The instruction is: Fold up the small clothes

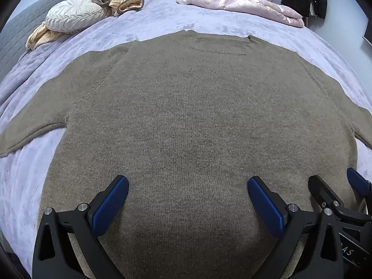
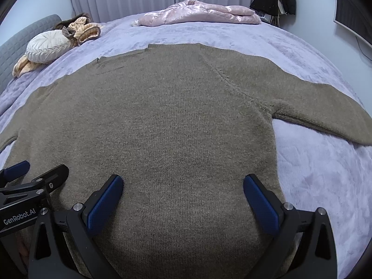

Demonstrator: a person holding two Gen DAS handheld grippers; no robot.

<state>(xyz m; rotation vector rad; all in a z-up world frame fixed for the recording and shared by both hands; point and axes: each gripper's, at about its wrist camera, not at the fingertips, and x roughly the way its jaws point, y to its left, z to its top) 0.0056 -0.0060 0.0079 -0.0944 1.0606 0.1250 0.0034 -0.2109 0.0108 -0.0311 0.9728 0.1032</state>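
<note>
brown knitted sweater (image 1: 186,116) is shown spread flat on the lilac bedspread (image 1: 148,21), sleeves out to both sides, so that fold lines can be judged. left gripper (image 1: 187,203) and right gripper (image 2: 183,201) are held side by side over the hem, jaws wide apart and empty, apparently ready for a first grasp.

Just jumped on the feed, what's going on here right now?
A brown sweater lies spread flat on the lavender bedspread, sleeves out to both sides, not yet folded. The left gripper and right gripper hover side by side over its near hem, both open and holding nothing.
</note>
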